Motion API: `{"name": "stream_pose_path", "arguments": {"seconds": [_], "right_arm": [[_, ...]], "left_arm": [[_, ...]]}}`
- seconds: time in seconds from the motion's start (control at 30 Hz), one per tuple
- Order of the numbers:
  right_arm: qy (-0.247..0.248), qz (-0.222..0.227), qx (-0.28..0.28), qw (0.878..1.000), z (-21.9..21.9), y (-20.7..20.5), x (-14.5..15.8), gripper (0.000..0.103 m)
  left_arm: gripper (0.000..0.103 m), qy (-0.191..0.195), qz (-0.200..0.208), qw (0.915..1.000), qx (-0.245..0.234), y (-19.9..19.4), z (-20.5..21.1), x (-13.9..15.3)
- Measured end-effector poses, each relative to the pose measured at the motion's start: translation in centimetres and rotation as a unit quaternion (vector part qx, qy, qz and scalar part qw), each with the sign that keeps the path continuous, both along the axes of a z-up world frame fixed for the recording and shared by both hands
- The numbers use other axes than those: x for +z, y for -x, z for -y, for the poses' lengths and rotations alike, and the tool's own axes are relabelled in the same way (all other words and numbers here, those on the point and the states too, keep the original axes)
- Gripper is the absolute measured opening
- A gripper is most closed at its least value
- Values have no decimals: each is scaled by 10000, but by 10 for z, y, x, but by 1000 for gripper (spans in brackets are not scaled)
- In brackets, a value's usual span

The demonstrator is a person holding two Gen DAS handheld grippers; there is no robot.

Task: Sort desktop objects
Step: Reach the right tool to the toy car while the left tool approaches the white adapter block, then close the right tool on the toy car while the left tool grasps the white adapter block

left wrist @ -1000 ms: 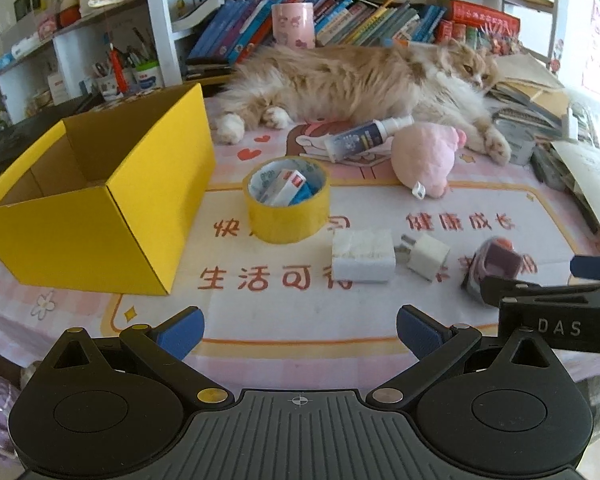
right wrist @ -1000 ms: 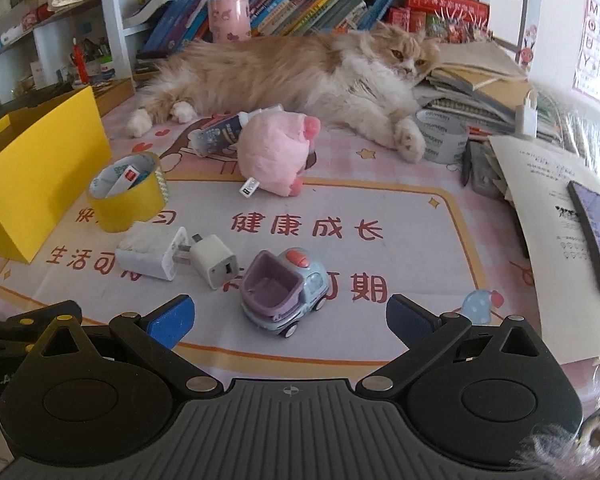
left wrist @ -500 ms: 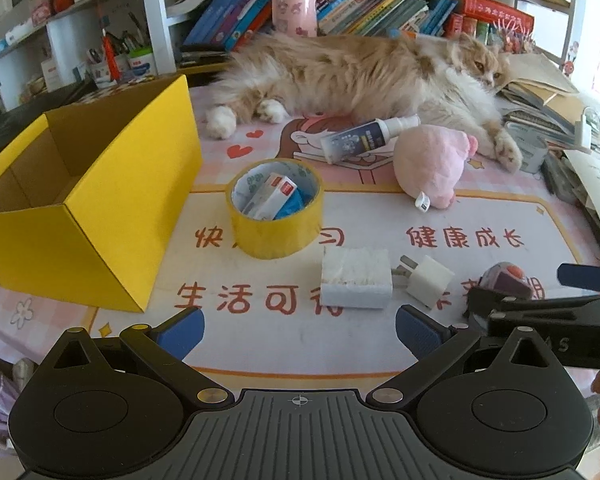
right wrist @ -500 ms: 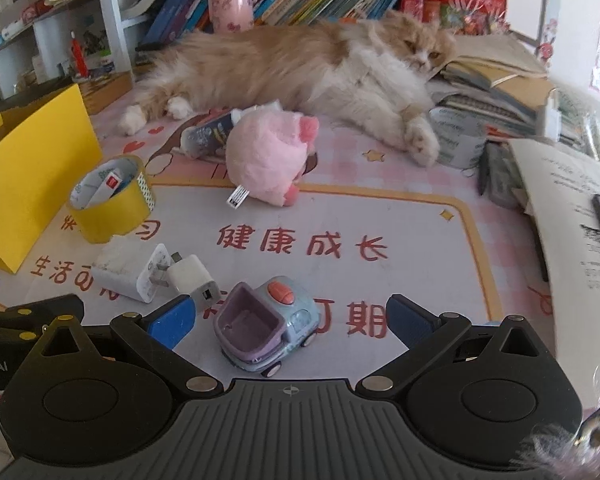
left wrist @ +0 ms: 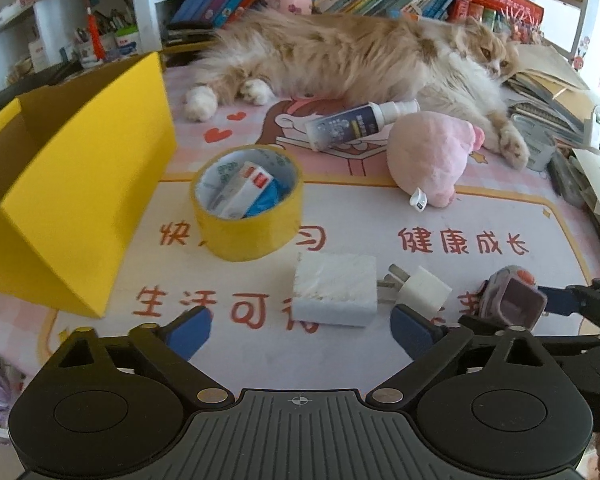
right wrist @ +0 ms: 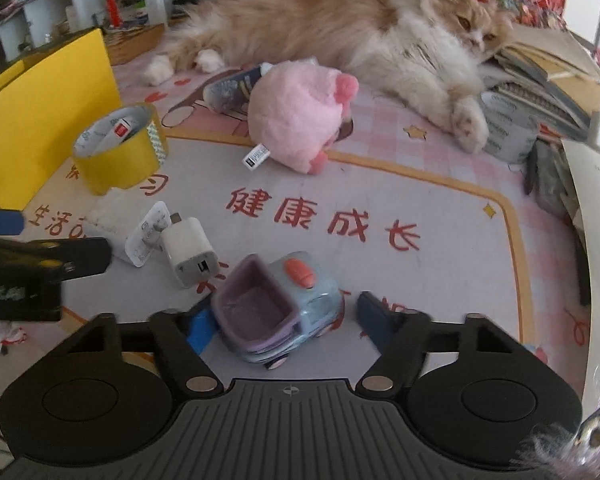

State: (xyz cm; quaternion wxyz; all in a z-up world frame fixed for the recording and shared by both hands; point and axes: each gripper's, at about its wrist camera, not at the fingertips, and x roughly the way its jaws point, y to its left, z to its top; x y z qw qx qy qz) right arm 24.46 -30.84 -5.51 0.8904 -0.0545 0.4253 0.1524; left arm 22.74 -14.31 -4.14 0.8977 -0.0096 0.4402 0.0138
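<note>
On the printed mat lie a white block (left wrist: 334, 290), a white plug charger (left wrist: 424, 290) and a blue and purple toy car (right wrist: 276, 308). My left gripper (left wrist: 300, 332) hovers low just short of the white block. Its jaws are closing, still wide, and nothing is between the pads. My right gripper (right wrist: 286, 324) straddles the toy car, jaws closing. The left pad is at the car's purple bucket and a small gap shows at the right pad. A yellow tape roll (left wrist: 248, 204) holds small packets. The open yellow box (left wrist: 80, 184) stands at the left.
A pink plush (left wrist: 428, 160) and a spray bottle (left wrist: 356, 124) lie behind the mat's middle. A long-haired cat (left wrist: 340, 56) sprawls across the back. Stacked books and papers (right wrist: 548, 92) crowd the right edge, and shelves stand behind.
Both grippers have come forward and lower toward the mat. The right jaws have narrowed around the toy car. The left gripper is nearer the white block, its jaws slightly narrower.
</note>
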Motion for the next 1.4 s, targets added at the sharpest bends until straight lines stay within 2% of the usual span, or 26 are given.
{"name": "stream_pose_path", "arguments": {"seconds": [0.17, 0.23, 0.33, 0.47, 0.7, 0.8, 0.9, 1.0, 1.07, 1.4], "right_arm": [[-31, 48, -179, 9998, 11, -3, 1, 60], [-81, 52, -302, 9995, 17, -5, 3, 60], [-123, 35, -360, 9993, 21, -6, 4, 60], [-79, 142, -286, 9995, 20, -2, 7, 60], [-74, 253, -212, 9994, 18, 2, 11, 60], [-83, 218, -216, 9995, 17, 2, 10, 60], [-65, 248, -221, 9994, 17, 2, 11, 60], [-31, 313, -232, 9992, 16, 4, 13, 60], [-24, 347, -255, 9991, 18, 6, 15, 60], [-59, 422, -254, 9988, 14, 12, 18, 60]], "left_arm": [[85, -78, 92, 9999, -90, -10, 8, -5], [77, -158, 122, 9997, -110, -14, 11, -7], [73, -252, 197, 9993, -177, -16, 13, -8], [72, -312, 227, 9989, -272, -19, 17, -9], [71, -34, 117, 9995, -303, -17, 14, -9], [72, -49, 96, 9989, -447, -17, 16, -11], [73, -25, -92, 9981, -610, -22, 20, -19], [73, -128, -46, 9975, -690, -21, 25, -21], [66, -110, -12, 9978, -651, -20, 24, -21], [65, -54, 205, 9995, -222, -8, -2, -7]]}}
